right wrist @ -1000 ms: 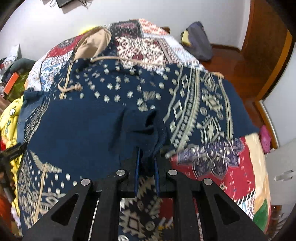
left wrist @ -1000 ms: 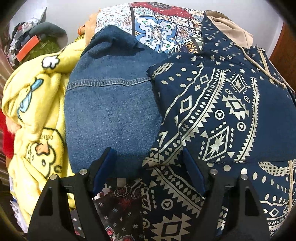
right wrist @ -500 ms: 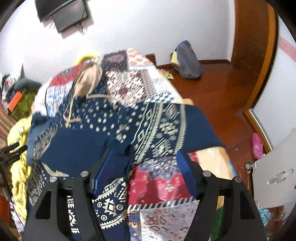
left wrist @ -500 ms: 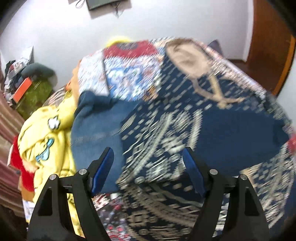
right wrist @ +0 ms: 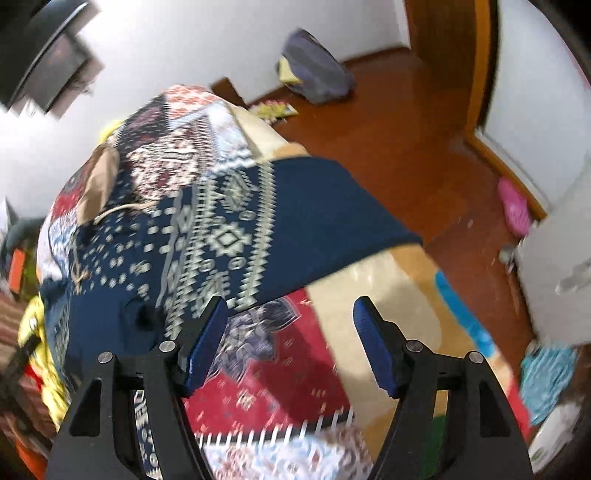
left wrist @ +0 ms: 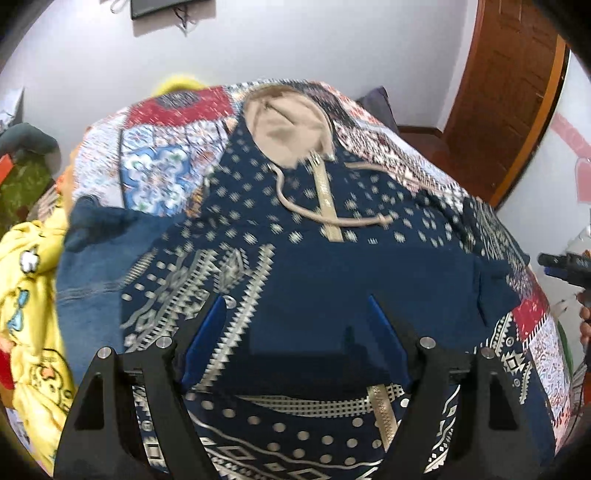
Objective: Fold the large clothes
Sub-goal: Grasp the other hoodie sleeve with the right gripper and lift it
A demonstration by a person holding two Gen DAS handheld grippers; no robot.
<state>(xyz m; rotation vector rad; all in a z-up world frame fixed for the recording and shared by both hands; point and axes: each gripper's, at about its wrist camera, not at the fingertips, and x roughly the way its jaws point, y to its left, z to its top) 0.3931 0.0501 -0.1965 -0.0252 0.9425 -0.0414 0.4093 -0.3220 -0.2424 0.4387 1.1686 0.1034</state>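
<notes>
Navy patterned hoodie [left wrist: 369, 273] lies spread across the bed, front up, over a patchwork bedspread [left wrist: 155, 170]; tan-lined hood [left wrist: 288, 129] points toward the far wall; tan drawstring [left wrist: 332, 221] loops across the chest beside the zip.

Left tool [left wrist: 295, 328] hovers over the hoodie's lower front; blue pads spread wide, nothing between them; the dark plain panel of the garment shows in the gap.

Right tool [right wrist: 291, 339] also spread wide and empty; it sits above the bedspread at the bed's right side, just off the hoodie's edge; one sleeve [right wrist: 306, 221] is laid out flat toward the bed edge, its plain navy end overhanging slightly; this view is motion-blurred, so contact with the cloth cannot be judged.

From the left wrist view the right tool's black tip [left wrist: 565, 264] is visible at the far right margin, well apart from the left tool.

Surroundings: denim garment [left wrist: 92, 288] partly under the hoodie's left side; yellow cartoon-print blanket [left wrist: 29, 295] heaped beside that; wall-mounted screen [left wrist: 159, 7] above; wooden door [left wrist: 509, 96] to the right; reddish wood floor [right wrist: 399, 147] with a grey-purple bag [right wrist: 317, 74] by the wall and a pink slipper [right wrist: 513, 206].
</notes>
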